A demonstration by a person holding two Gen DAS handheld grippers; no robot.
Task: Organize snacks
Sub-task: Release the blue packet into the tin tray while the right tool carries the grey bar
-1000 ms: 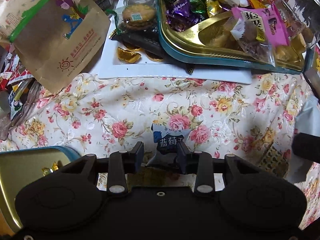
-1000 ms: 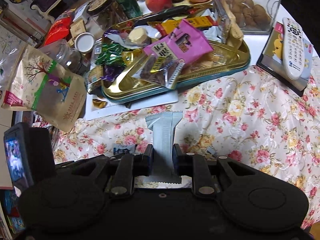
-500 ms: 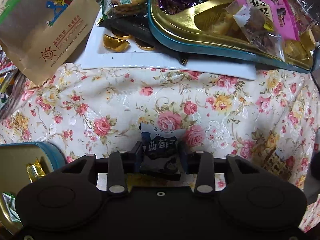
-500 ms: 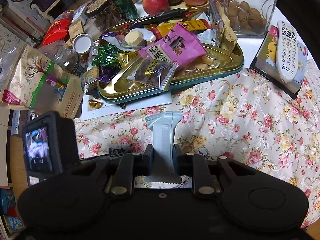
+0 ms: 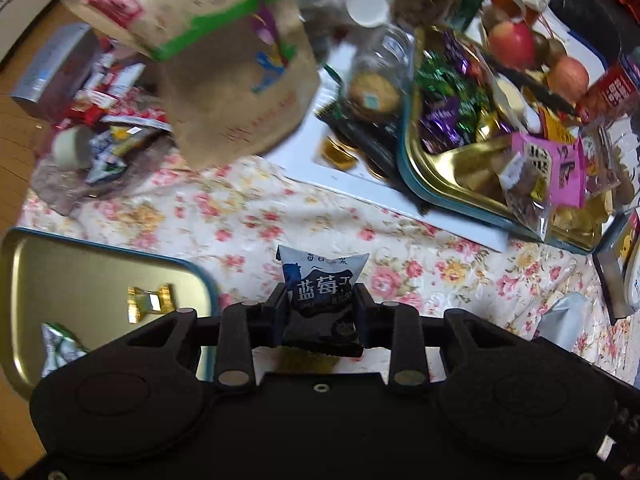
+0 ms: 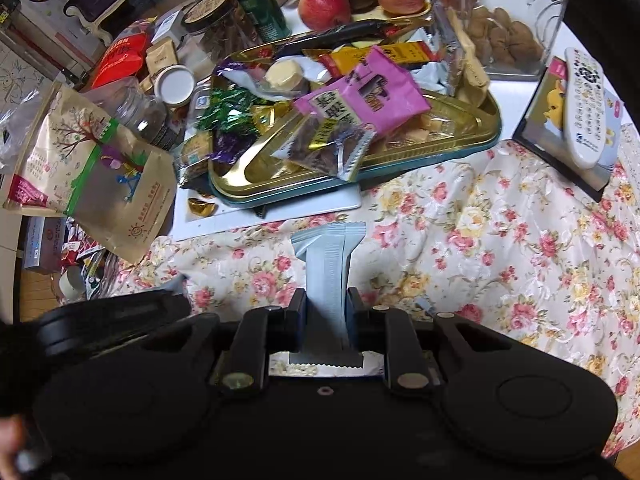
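**Two grippers, two packets over a crowded snack table**

Nearest the lens, the left gripper was closing its jaws on a small dark blueberry packet, crinkled foil pinched at both sides and lifted above the cloth; the right gripper stood clenched on a long pale-grey wrapper with serrated ends. Below lay a glossy floral tablecloth, a bare stretch of it open between the grippers and the clutter; beside the left gripper, a shallow gold tin with a teal rim held only a few sweets. Farther off, a heaped gold tray overhung a flat white board; a kraft-paper pouch leaned at the table's left edge.
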